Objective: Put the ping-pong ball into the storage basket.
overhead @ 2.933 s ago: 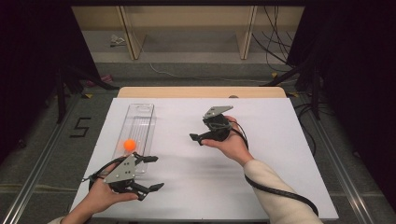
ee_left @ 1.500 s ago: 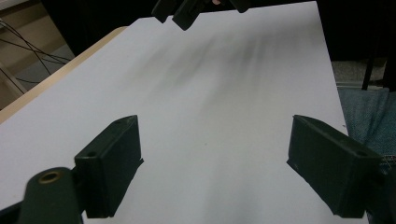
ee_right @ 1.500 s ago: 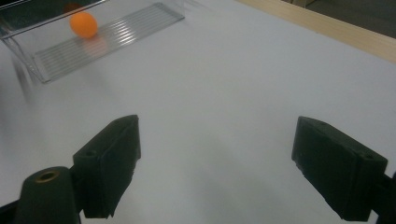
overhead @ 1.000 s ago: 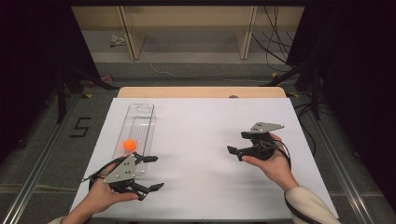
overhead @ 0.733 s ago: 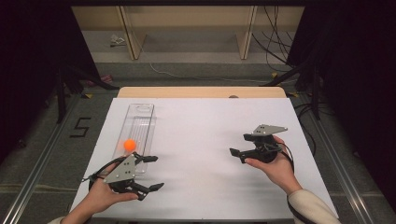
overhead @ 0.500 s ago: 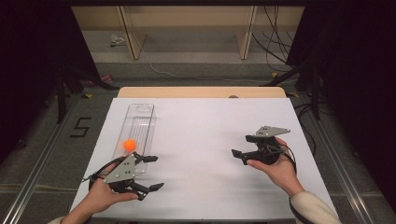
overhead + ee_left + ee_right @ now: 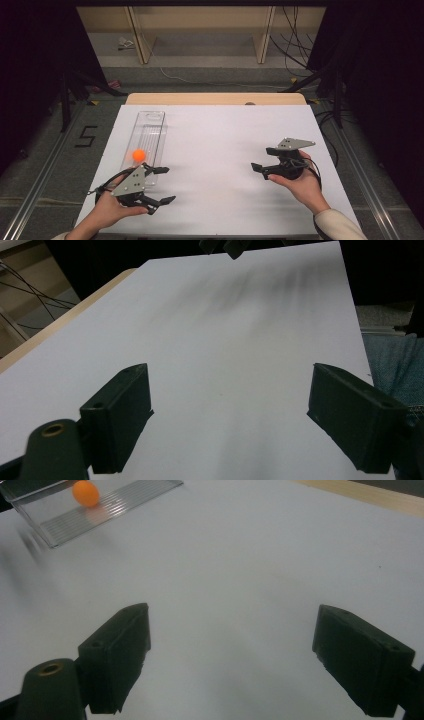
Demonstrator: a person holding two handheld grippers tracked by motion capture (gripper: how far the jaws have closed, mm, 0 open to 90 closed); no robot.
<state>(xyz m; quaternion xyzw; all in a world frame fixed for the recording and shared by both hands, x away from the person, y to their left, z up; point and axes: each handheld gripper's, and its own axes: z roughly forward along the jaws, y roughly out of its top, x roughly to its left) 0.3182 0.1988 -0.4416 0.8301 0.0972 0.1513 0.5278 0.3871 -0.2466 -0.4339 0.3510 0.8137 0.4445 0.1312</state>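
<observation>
An orange ball (image 7: pixel 138 155) lies in a long clear plastic tray (image 7: pixel 151 126) on the left of the white table (image 7: pixel 215 135). My left gripper (image 7: pixel 167 185) is held just in front of the tray's near end, open and empty, its jaws wide apart over bare table (image 7: pixel 235 415). My right gripper (image 7: pixel 261 159) hovers at the right side of the table, open and empty, pointing left. From the right gripper view (image 7: pixel 232 655), the ball (image 7: pixel 85 492) and tray (image 7: pixel 120 502) lie far ahead at the upper left.
The table's far edge is a wooden strip (image 7: pixel 215 98). Dark stands and cables (image 7: pixel 320 75) are on the floor beyond and to the right. The right gripper's tips (image 7: pixel 225 246) appear at the top of the left gripper view.
My right gripper has moved from the table's middle to the right side and nearer the person, still open. The left gripper, ball and tray have not moved.
</observation>
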